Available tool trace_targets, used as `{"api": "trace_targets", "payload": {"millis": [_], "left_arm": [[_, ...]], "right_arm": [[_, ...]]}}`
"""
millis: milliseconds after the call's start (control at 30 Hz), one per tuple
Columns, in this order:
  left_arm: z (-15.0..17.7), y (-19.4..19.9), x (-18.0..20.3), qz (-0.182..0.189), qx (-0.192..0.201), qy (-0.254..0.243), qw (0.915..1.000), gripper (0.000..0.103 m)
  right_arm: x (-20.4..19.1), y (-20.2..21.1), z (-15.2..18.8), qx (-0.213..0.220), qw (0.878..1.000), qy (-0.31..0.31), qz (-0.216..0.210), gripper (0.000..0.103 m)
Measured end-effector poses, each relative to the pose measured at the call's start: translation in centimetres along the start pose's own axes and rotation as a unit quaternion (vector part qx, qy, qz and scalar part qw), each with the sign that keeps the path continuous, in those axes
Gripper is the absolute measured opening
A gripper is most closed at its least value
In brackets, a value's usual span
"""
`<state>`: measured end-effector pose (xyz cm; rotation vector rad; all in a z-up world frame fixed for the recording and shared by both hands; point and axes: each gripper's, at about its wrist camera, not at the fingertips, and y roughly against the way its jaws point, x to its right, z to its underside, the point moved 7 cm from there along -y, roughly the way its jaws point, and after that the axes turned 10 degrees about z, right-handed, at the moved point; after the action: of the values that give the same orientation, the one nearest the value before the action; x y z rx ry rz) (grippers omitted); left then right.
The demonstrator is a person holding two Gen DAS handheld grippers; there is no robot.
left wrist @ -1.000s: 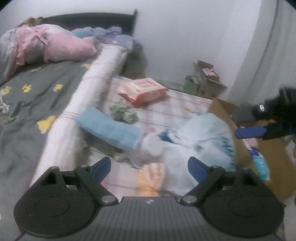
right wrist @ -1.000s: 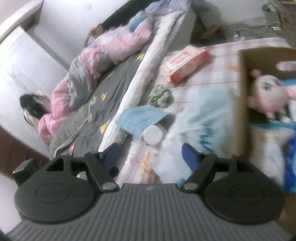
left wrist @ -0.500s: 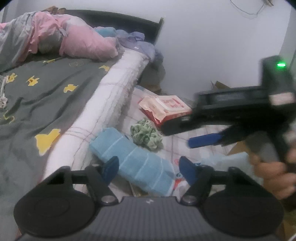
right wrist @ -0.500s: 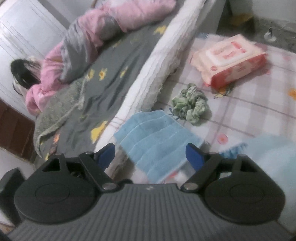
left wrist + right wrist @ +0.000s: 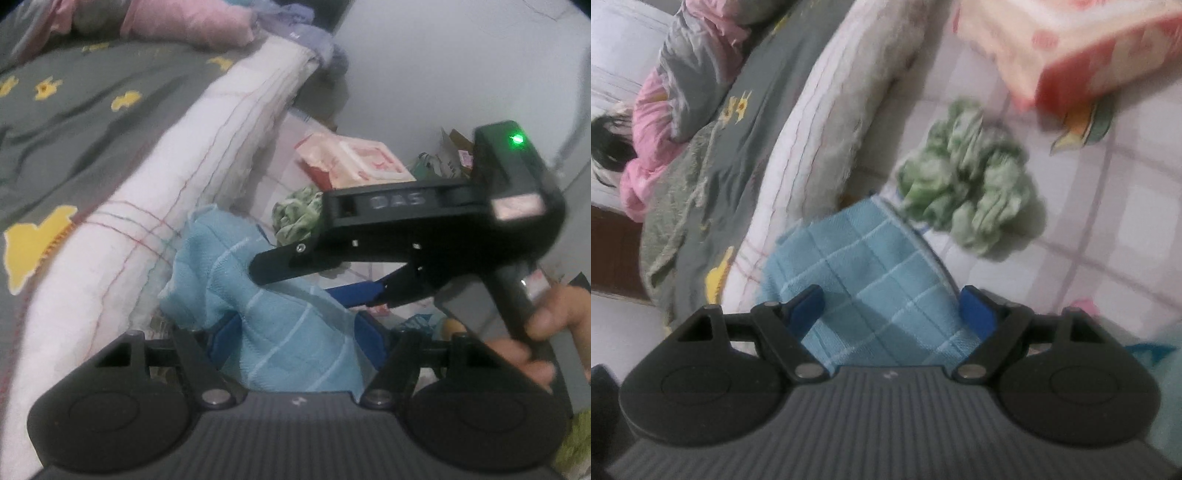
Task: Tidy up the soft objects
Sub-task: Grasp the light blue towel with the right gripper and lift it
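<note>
Lying between the spread fingers of both tools [image 5: 295, 336] [image 5: 890, 306], blue towel [image 5: 871, 266] ungripped

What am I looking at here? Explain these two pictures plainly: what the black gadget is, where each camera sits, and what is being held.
There is no robot. A person holds a two-finger gripper in each hand, and each one carries a wide-angle camera looking forward along its fingers. One picture is from the left gripper, the other from the right gripper. The left view also shows the right one from the side, with the person's hand on its handle.

A blue towel lies on a checked mat beside a bed. Further along are a crumpled green cloth and a pink pack. Both grippers are open, with the towel between their fingers. Neither has closed on it yet.
</note>
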<state>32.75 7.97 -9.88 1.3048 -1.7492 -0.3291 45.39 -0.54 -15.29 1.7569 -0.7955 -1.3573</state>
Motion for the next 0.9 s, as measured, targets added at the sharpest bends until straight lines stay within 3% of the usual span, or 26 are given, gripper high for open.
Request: {"api": "trace_targets", "payload": {"millis": [133,233,367,467,667,900], "left_arm": [[-0.3,-0.7,0.1,0.004,0.003,0.005,1.0,0.07],[-0.6,-0.7,0.4,-0.002,0.01,-0.002,0.9999,0.07],[-1.1,0.0,1.2,0.014,0.034,-0.014,0.9992,0.069],[-1.4,0.3,2.1,0.019,0.036,-0.023,0.9989,0.069],[-2.2,2.3,3.8,0.05,0.056,-0.028,0.9968,0.065],[-2.2,5.8,6.6,0.077,0.081,-0.049,0.9926,0.065]], "right_arm": [[-0.9,0.1,0.4,0.004,1.0,0.017,-0.013,0.08],[-1.2,0.1,0.5,0.012,1.0,0.023,0.001,0.072],[-1.7,1.5,0.4,0.036,0.999,0.034,0.008,0.054],[-2.2,2.5,0.4,0.042,0.998,0.037,-0.001,0.049],[-2.8,5.2,0.9,0.044,0.997,0.004,-0.055,0.032],[-3.9,9.3,2.7,0.067,0.994,-0.01,-0.085,0.028]]}}
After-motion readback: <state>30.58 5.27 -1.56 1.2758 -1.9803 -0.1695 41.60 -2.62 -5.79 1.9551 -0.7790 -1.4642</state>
